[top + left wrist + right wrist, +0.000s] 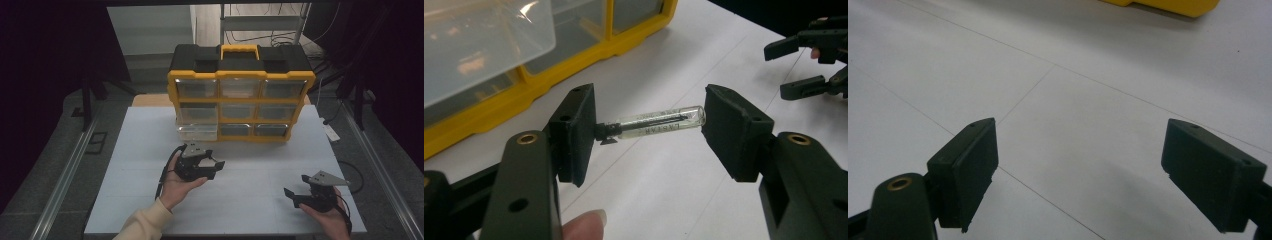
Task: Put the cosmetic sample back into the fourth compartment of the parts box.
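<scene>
A small clear vial (659, 123) with a dark cap is being pinched end to end by the left hand-held gripper (648, 131), its two black pads pressing on the cap and on the rounded glass tip. The vial is being held level, above the white table (250, 165), just in front of a yellow and black drawer cabinet (241, 95). In the high view the left hand-held gripper (212, 164) is being held in front of the cabinet's bottom-left drawer (198, 132), which is standing pulled out. The right hand-held gripper (295, 196) is being held well apart, near the right front of the table, its jaws spread with nothing between them.

The step in hand is judged to be the carrying of the vial, either out of or towards the open drawer; which of the two cannot be told. If it is being put away, the next move calls for the vial to be kept level, guided over the drawer's rim, lowered inside and released gently, since the glass could slip from so narrow a grip.
</scene>
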Tool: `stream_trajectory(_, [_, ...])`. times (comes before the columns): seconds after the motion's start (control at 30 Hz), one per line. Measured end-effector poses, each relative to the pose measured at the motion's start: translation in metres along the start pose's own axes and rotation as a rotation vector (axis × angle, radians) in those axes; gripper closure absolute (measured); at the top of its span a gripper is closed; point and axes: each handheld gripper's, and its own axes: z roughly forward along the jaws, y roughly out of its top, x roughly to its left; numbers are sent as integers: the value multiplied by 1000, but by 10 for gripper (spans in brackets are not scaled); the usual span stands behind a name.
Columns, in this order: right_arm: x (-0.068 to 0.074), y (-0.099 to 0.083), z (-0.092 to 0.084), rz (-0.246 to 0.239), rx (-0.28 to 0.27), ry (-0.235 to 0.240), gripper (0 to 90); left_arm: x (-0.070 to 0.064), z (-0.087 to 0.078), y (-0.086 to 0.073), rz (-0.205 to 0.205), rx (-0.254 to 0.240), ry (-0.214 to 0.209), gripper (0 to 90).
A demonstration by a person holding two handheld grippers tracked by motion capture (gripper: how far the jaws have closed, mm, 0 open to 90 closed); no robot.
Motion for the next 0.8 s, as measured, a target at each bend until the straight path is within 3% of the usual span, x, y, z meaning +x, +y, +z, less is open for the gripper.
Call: stream_trajectory(0.8, [0,0,0,0,-1,-7,162,10,-21,18,11,-83,19,400])
